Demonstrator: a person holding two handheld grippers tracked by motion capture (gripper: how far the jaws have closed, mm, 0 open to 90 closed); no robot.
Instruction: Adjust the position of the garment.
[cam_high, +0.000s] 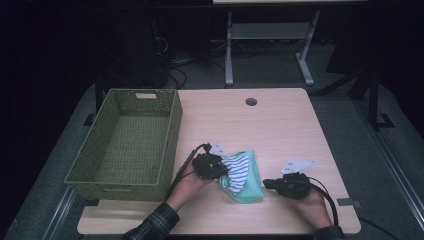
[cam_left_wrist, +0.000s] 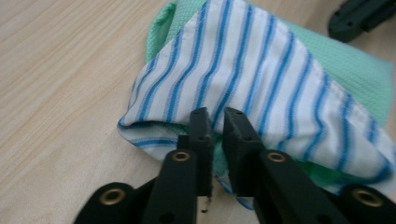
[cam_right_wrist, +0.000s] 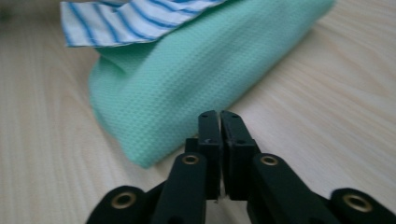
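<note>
Cloth (cam_high: 243, 176), green with a striped white layer on top, lies bunched on the counter (cam_high: 280, 130) right of the basket (cam_high: 131, 142); it looks light, soft and floppy, best pinched at a folded edge. Left gripper (cam_left_wrist: 216, 113) stands narrowly parted at the striped hem without pinching it; right gripper (cam_right_wrist: 219, 115) is closed on nothing, just right of the cloth.

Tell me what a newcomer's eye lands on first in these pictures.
First the folded mint-green cloth with a blue-and-white striped cloth on top, lying near the front of the wooden table. The left claw sits at the striped hem with a narrow gap between its jaws; the right claw, shut, lies beside the green fold. An olive woven basket stands to the left.
</note>
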